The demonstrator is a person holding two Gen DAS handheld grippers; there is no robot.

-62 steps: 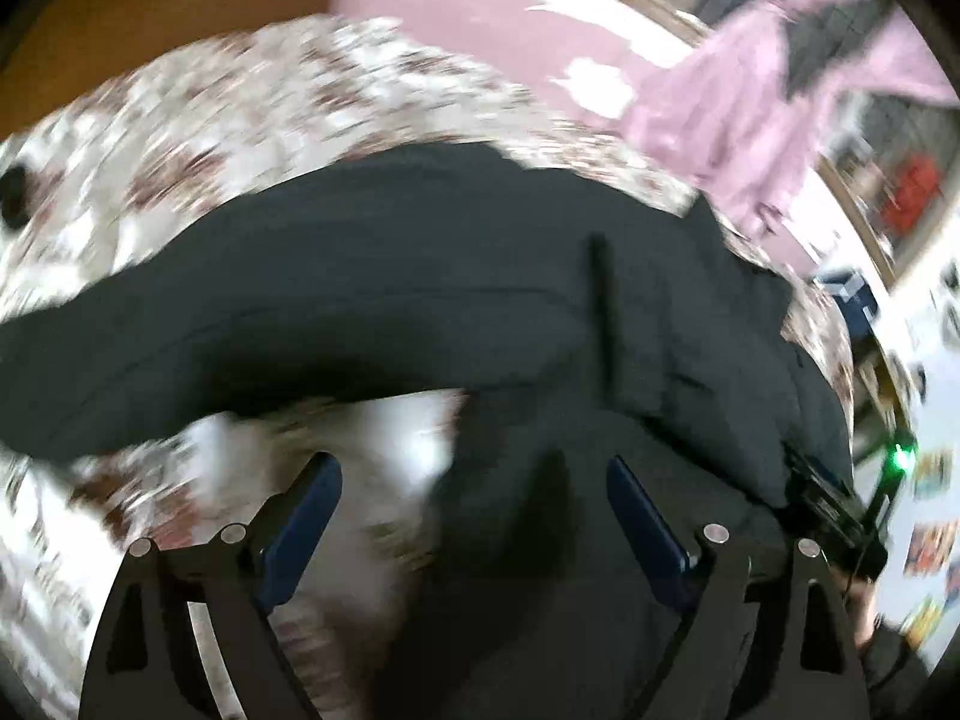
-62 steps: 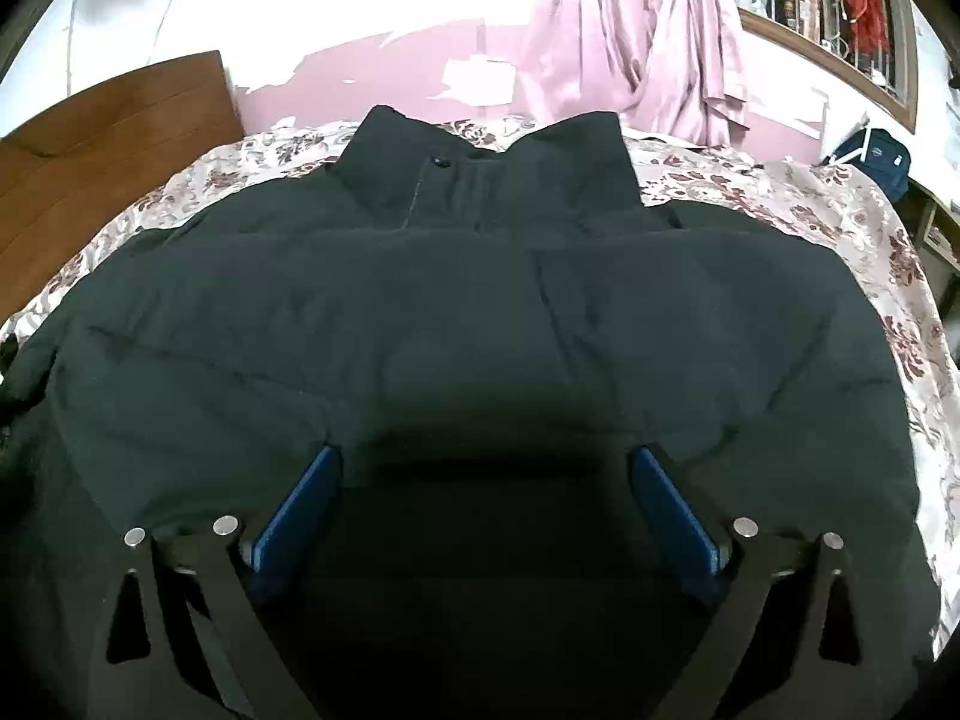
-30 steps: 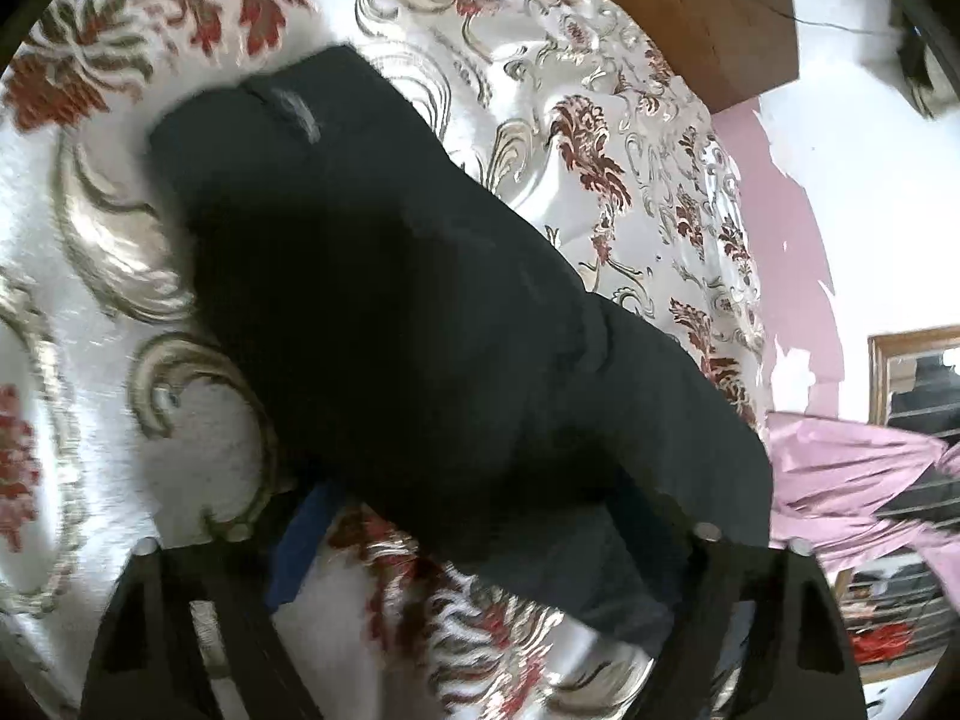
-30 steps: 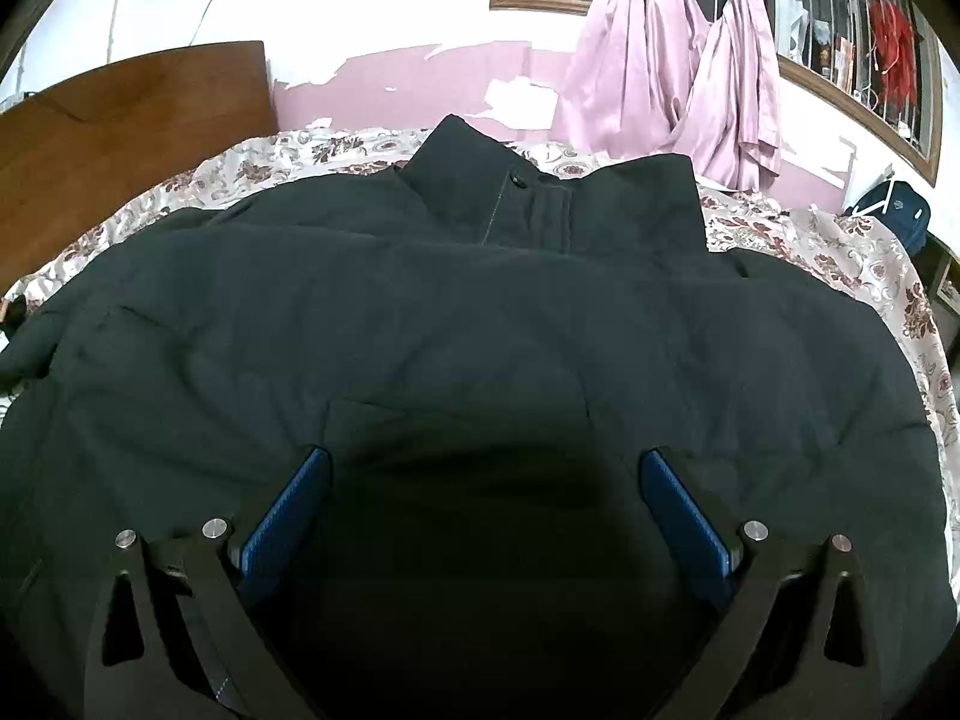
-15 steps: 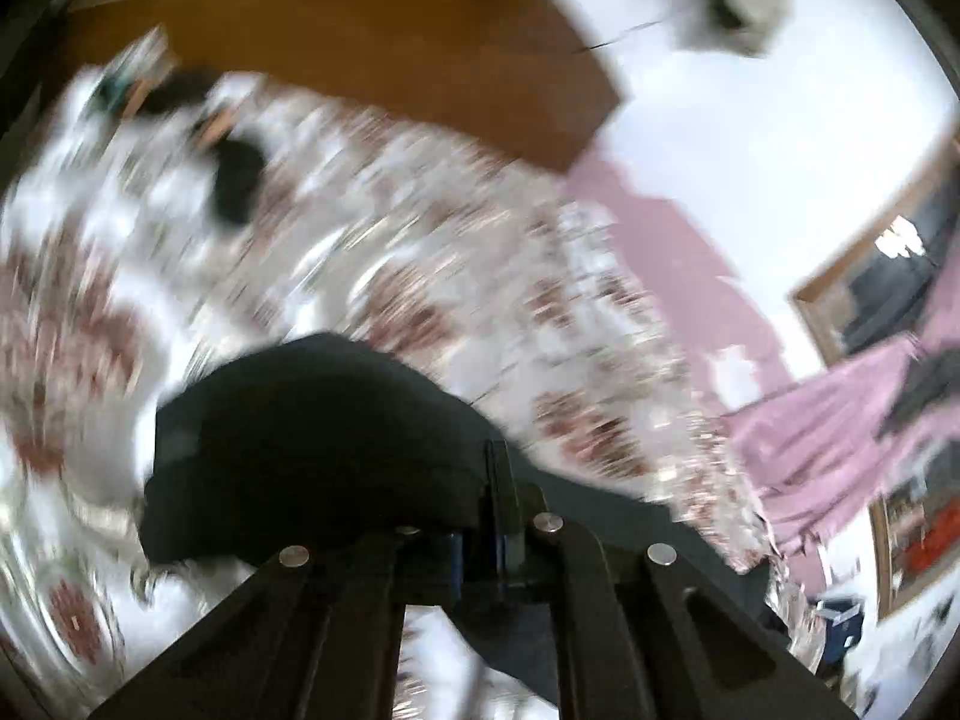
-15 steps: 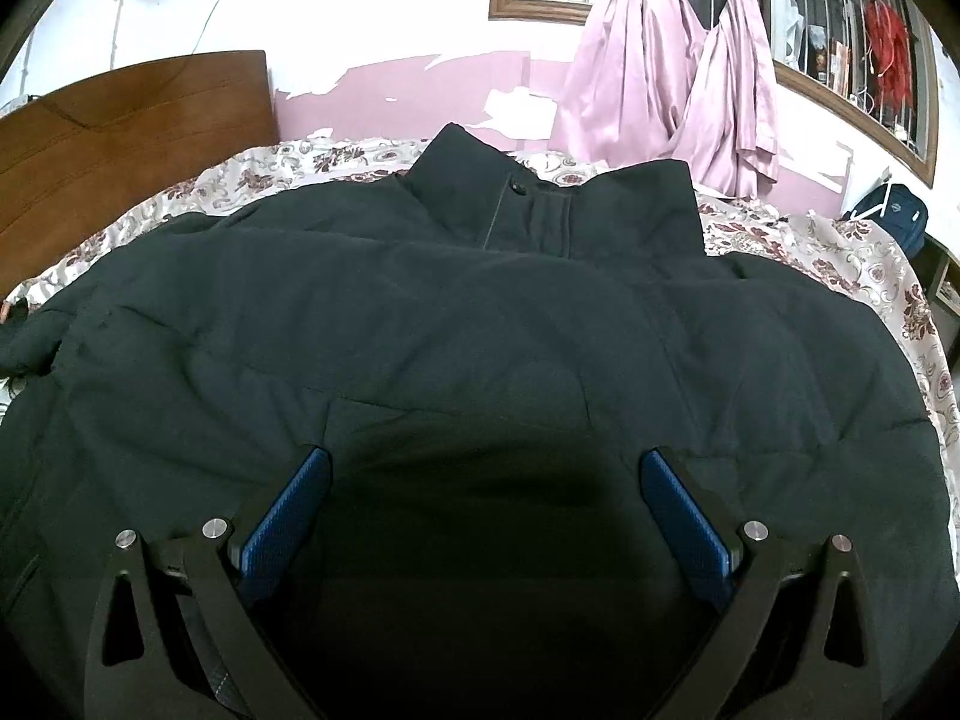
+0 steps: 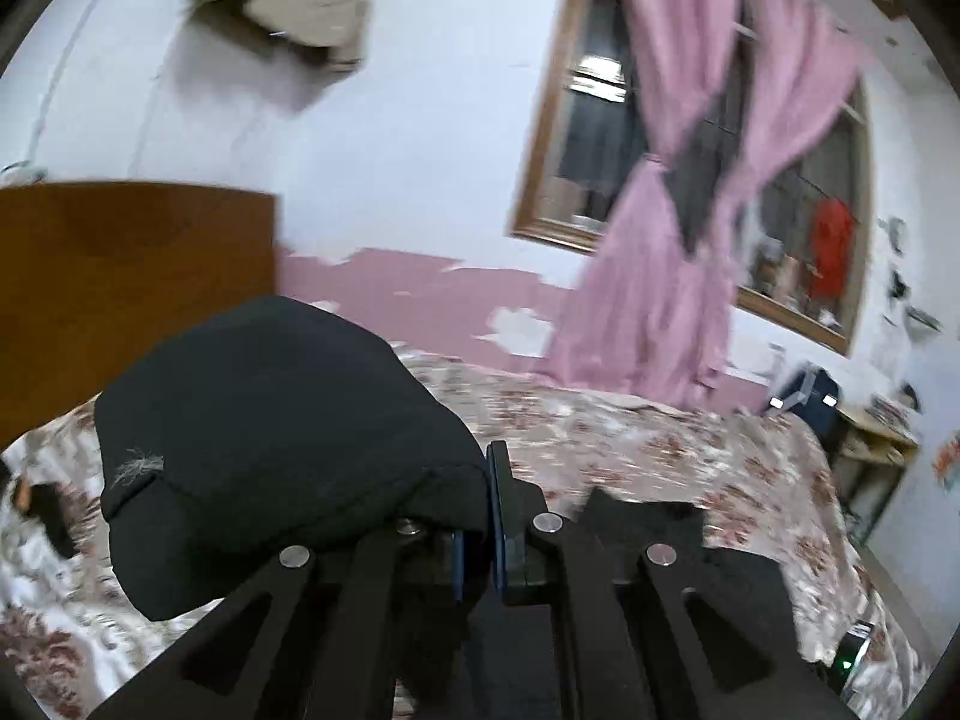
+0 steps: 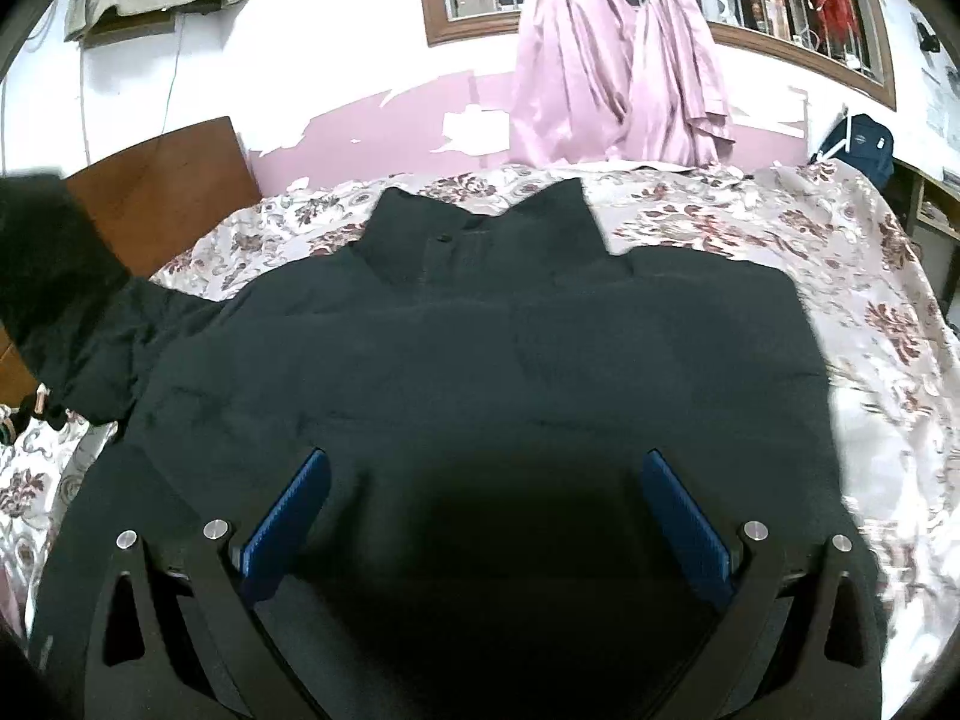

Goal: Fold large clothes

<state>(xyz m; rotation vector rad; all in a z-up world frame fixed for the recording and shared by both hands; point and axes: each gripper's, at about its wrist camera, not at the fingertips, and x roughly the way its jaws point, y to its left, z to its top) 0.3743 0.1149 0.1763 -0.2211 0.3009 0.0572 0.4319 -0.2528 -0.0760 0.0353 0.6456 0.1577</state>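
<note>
A large black padded jacket lies spread front-up on the flowered bedspread, collar toward the far wall. My left gripper is shut on the jacket's left sleeve and holds its cuff end lifted above the bed; the raised sleeve also shows at the left edge of the right wrist view. My right gripper is open and empty, hovering over the jacket's lower middle, its blue pads wide apart.
A wooden headboard stands at the left. Pink curtains hang at a window on the far wall. A dark bag sits by a shelf at the right. Small dark items lie on the bed's left side.
My left gripper closed on the sleeve end and lifted it up off the bed, swinging toward the jacket's body. My right gripper rose slightly and stayed open over the jacket.
</note>
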